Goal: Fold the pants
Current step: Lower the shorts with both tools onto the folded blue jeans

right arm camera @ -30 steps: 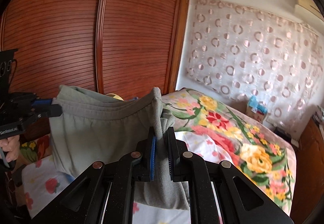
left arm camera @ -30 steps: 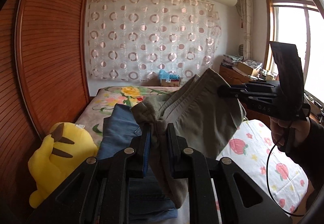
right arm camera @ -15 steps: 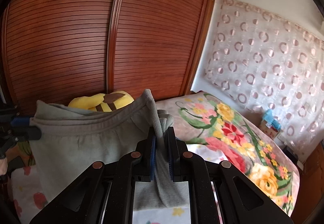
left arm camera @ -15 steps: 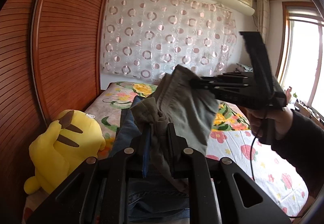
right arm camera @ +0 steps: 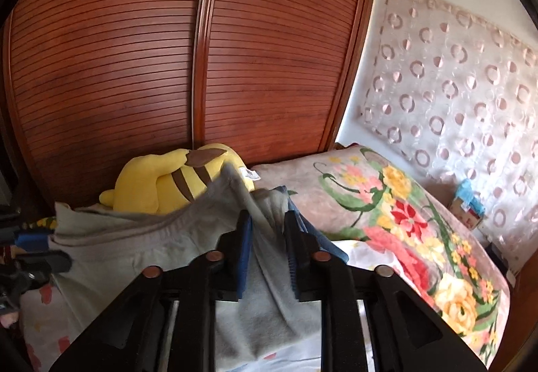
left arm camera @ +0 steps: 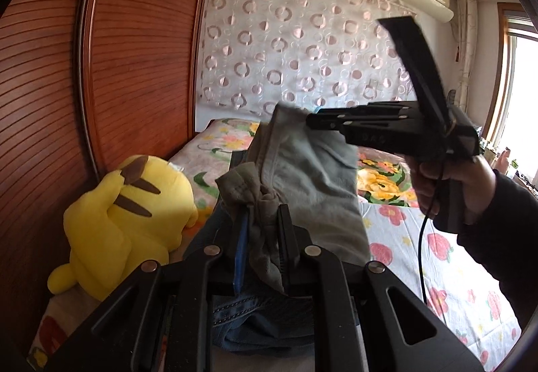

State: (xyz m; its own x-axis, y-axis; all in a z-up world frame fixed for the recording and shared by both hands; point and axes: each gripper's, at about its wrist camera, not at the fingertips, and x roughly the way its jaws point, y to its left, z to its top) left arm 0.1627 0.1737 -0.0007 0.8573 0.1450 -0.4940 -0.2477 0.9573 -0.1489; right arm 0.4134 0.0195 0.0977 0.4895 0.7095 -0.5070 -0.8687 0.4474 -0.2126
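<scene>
Over the bed: a person holds grey pants [left arm camera: 312, 177] up between two handheld grippers, above a bed [left arm camera: 447, 257] with a flowered sheet.
Just changed: the right gripper [right arm camera: 267, 247] has just been opening; half a second ago its pads pinched the cloth tight, and now a gap shows on both sides of the fabric that drapes between them.
Right fingers: parted a little, cloth lying loose in the gap, no longer pinched.
Left gripper [left arm camera: 260, 237]: nearly closed, clamped on a bunched corner of the pants, as before.
Where the pants are: one corner between the left fingers, the waistband stretching away to the right fingers, the rest hanging below both.
Meaning for the task: likely the release of one end, so this fold is being laid down.
Under the fingers: folded jeans [left arm camera: 255, 328] lie just below the left gripper.
Beside: a yellow plush toy [left arm camera: 124, 224] to the left.
Containers: none in view.
</scene>
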